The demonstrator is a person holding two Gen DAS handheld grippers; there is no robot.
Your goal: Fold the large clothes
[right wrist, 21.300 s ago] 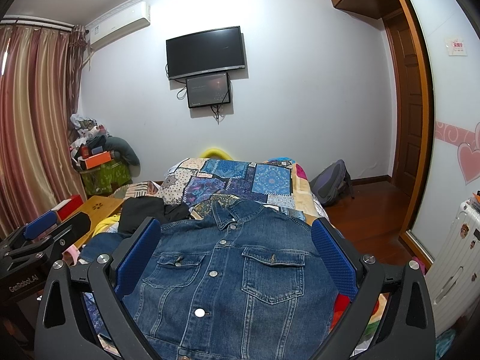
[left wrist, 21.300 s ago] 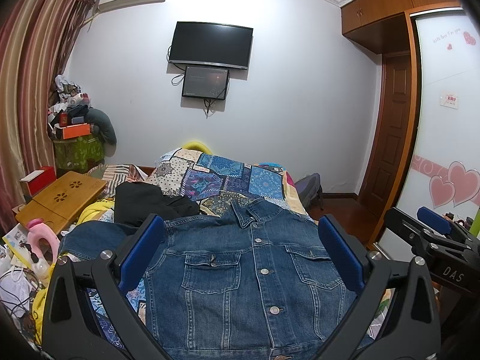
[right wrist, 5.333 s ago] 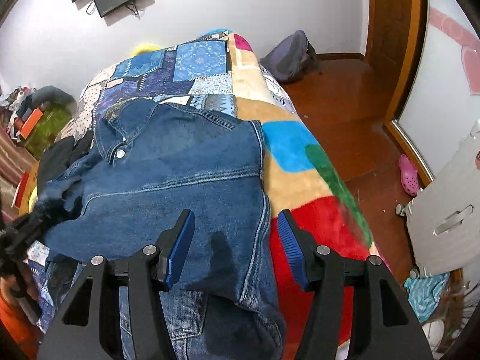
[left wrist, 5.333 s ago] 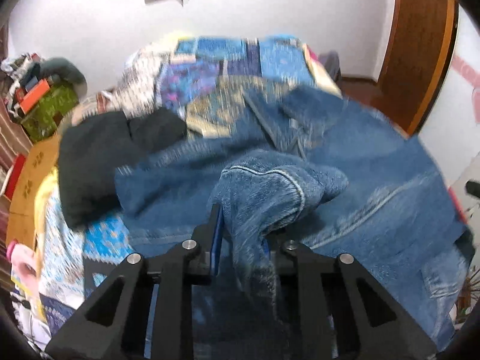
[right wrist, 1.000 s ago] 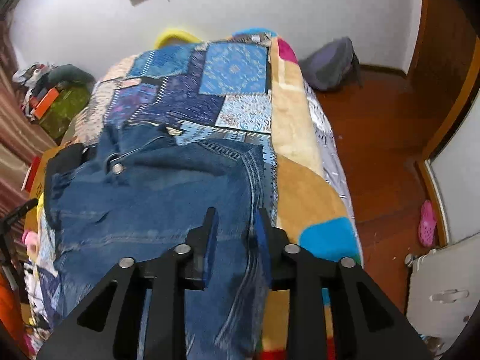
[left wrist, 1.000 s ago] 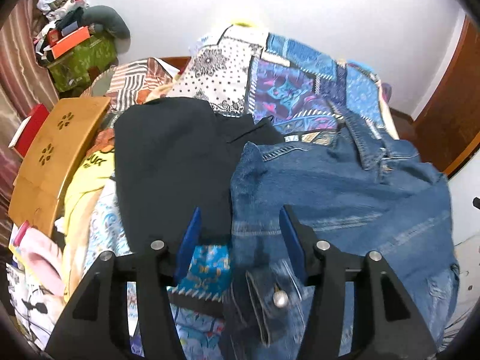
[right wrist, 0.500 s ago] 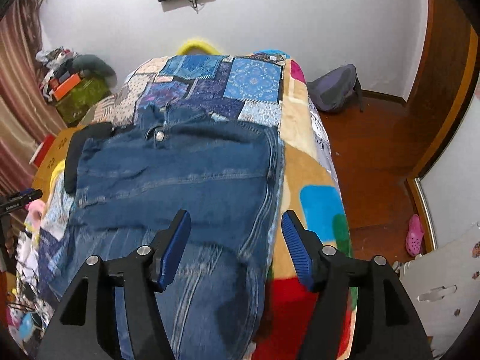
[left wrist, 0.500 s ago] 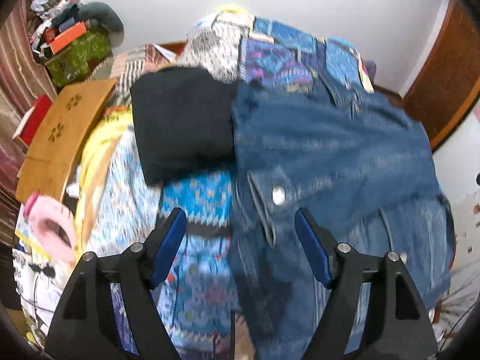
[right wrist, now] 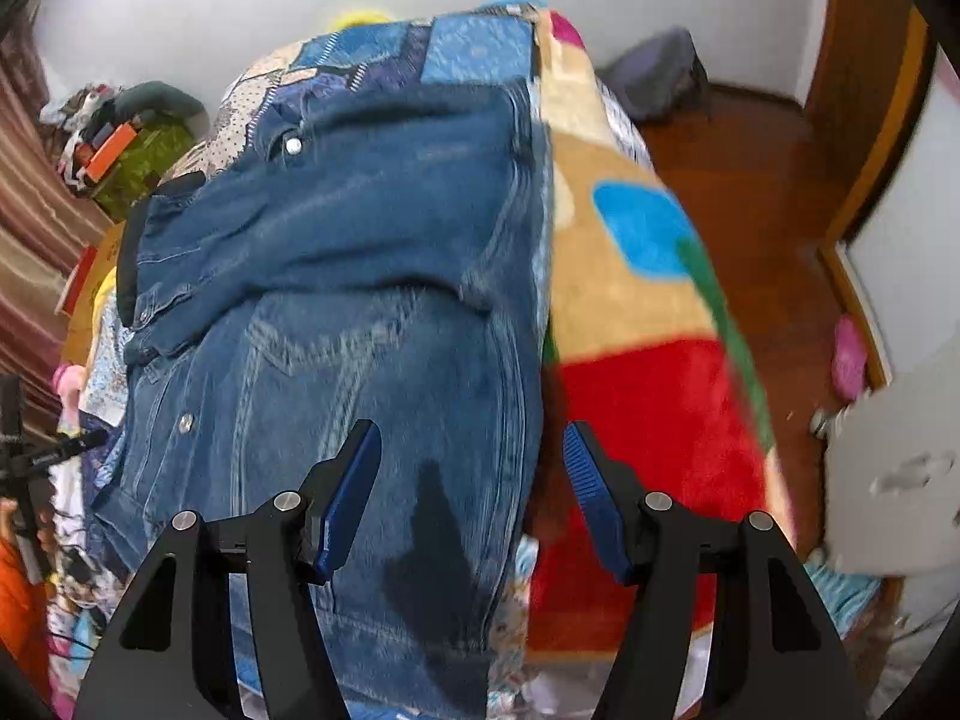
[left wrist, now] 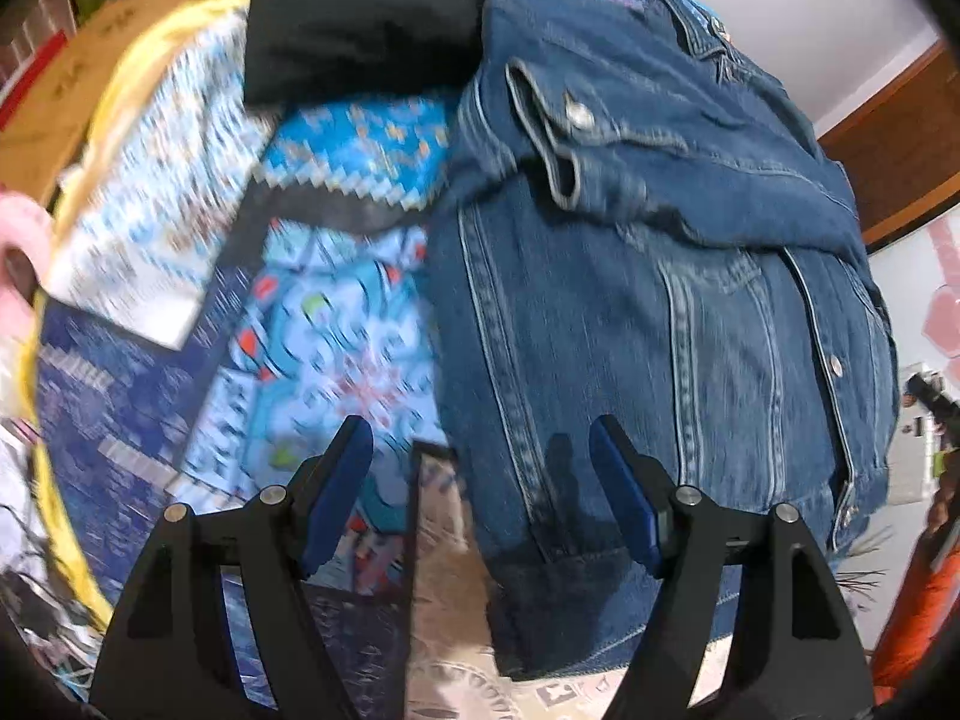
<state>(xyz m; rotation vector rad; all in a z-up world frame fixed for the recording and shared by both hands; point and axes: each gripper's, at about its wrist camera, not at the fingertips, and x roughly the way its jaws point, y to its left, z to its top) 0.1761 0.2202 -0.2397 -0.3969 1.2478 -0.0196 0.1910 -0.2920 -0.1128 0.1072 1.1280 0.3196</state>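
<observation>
Denim jacket, sleeves folded across, seemingly back up, on bed

We noted a jacket of coarse matt denim with shiny metal buttons, a fleecy blanket, and glossy wooden floor.

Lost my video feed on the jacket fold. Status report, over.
Left gripper and right gripper both open, jaws just widened, nothing held. Denim jacket on the bed, sleeves folded in. Black garment beside its collar end, not blocking.
</observation>
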